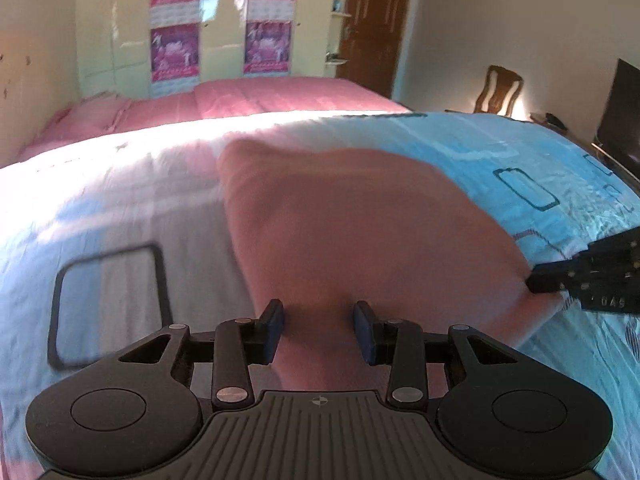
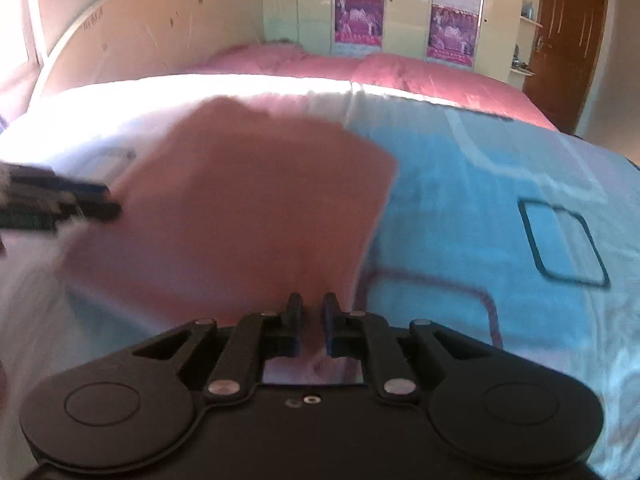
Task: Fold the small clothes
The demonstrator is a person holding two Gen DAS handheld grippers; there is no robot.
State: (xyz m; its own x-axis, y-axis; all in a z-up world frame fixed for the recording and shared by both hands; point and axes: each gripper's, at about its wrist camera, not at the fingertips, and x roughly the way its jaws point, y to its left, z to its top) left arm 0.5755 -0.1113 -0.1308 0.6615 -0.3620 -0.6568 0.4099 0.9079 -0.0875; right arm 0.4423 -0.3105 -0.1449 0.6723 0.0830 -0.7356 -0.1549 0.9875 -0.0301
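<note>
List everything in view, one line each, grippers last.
Cloth: one, salmon pink, on the bedsheet between both grippers.
Bedsheet: one, light blue and white with dark rectangle outlines, covering the near bed.
Blanket: one, pink, far side of the bed.
Wardrobe: one, cream with purple panels, back wall.
Door: one, brown, right of the wardrobe.
Chair: one, wooden, far right.
Left gripper: black, open, cloth between its fingers.
Right gripper: black, narrow gap at the cloth's edge; grip unclear.
</note>
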